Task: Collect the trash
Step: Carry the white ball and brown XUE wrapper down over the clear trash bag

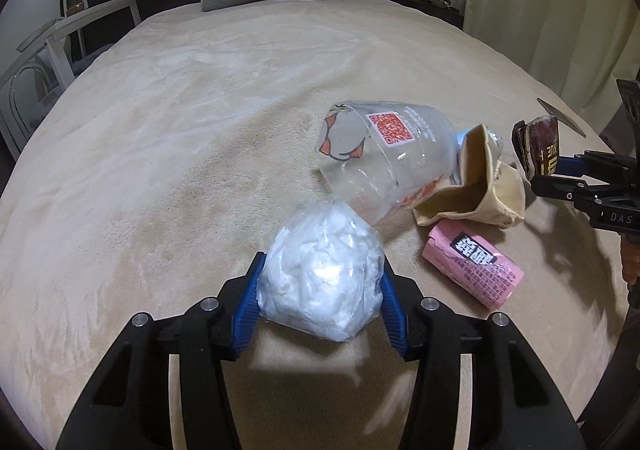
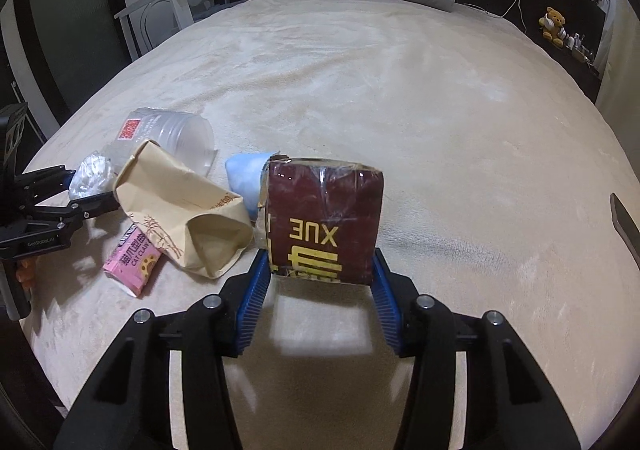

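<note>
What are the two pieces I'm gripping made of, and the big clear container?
Left gripper: clear plastic bag, glossy and crinkled, stuffed with something white, possibly tissue. Right gripper: maroon box, apparently cardboard under shiny film, edges torn. Clear container: see-through rigid plastic, ribbed.

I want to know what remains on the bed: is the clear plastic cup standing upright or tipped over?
Tipped over. The clear plastic cup lies on its side on the bed, against the paper bag.

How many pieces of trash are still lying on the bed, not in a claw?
4: clear plastic cup, crumpled paper bag, pink wrapper nearest, blue item behind the bag. More may be hidden underneath.
</note>
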`<state>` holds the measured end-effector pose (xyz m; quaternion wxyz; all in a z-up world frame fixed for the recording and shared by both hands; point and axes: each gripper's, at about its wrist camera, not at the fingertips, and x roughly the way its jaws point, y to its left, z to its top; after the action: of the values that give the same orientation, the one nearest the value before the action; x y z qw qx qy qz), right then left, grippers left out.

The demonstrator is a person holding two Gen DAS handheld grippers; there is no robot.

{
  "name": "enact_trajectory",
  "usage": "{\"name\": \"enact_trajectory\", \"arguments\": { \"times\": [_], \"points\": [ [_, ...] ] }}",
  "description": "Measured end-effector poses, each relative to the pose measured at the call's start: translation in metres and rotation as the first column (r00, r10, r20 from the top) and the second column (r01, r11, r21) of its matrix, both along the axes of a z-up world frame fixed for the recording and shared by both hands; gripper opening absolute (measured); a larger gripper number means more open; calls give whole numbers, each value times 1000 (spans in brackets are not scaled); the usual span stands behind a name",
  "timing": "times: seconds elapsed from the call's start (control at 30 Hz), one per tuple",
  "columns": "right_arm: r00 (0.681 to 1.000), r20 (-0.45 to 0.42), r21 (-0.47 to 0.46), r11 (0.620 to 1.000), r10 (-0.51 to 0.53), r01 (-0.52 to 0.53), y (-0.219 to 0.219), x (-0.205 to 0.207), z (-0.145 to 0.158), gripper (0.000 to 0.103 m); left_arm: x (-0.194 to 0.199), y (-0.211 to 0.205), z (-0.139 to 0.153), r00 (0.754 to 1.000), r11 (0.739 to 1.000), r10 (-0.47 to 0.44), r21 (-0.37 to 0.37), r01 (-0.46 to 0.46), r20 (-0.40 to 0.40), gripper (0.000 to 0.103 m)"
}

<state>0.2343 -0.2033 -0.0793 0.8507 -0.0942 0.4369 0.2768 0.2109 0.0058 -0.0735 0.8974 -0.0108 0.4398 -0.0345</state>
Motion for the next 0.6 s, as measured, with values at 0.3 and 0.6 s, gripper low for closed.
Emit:
{"name": "enact_trajectory", "arguments": {
  "times": [0.3, 0.6],
  "points": [
    [999, 30, 49, 999, 18, -20, -6, -42, 25, 50, -43, -3, 21, 999, 1000, 3, 18, -4, 39, 51],
    [997, 64, 78, 996, 39, -44, -8, -96, 36, 50, -94, -10, 28, 998, 1000, 3, -15, -2, 71, 51]
  ]
}}
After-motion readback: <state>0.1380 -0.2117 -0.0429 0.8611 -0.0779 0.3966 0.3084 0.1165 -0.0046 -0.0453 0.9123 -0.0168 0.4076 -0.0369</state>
